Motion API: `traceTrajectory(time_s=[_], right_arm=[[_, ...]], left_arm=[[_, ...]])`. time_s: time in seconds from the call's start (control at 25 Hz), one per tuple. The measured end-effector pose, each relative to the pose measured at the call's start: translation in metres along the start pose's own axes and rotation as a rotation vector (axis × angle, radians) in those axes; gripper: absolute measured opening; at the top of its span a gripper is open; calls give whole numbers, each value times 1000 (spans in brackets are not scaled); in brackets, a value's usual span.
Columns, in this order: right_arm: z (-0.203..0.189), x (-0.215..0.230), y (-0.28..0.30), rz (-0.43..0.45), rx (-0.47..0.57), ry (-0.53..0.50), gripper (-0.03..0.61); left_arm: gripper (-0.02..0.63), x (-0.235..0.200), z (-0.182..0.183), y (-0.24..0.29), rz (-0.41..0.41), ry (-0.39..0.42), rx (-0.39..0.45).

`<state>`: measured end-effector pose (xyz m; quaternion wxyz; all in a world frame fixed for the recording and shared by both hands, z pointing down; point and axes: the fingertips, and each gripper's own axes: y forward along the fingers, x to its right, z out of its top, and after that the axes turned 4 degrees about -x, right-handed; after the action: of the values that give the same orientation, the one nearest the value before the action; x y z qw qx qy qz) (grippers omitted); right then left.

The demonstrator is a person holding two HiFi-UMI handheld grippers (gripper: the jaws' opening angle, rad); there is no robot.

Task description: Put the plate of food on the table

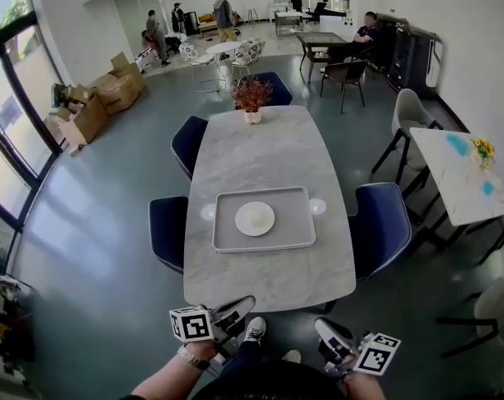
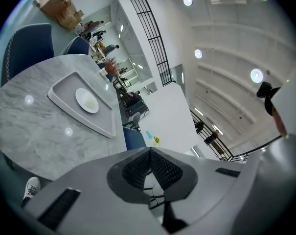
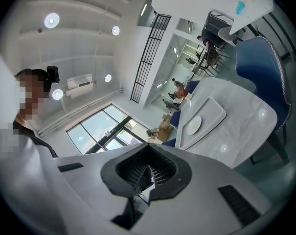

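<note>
Head view, plate [image 1: 255, 218] on tray [image 1: 295, 233], beyond left tongs [image 1: 245, 303], right tongs [image 1: 321, 325], both closed

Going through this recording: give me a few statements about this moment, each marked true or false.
1. The plate of food sits on the grey tray. True.
2. The left hand-held gripper is gripping the plate. False: its jaws are together on nothing, and it is near the person's body, short of the marble table's near edge.
3. A potted plant stands at the far end of the table. True.
4. The right hand-held gripper has its jaws wide apart. False: the right gripper view shows them shut with nothing between them.
</note>
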<state>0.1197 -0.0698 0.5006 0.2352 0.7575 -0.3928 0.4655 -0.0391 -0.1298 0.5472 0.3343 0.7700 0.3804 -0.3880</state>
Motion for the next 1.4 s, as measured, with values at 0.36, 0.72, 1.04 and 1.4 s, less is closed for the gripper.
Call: traceTrajectory(time_s=[0.36,0.72,1.04,1.4], right_arm=[[-44,-1,6,83,-157,50,11],[-75,-19,21,122,-240,36,11],[-115,-40,32,126,-261,23,11],[-175,-77,40,106,-258,7,11]], left_arm=[[8,36,-67,-27,-8,10,5],[8,52,-98,-58,-37,9,21],[8,53,-114,-99,-46,43,23],[8,58,-141,-156,-98,-7,9]])
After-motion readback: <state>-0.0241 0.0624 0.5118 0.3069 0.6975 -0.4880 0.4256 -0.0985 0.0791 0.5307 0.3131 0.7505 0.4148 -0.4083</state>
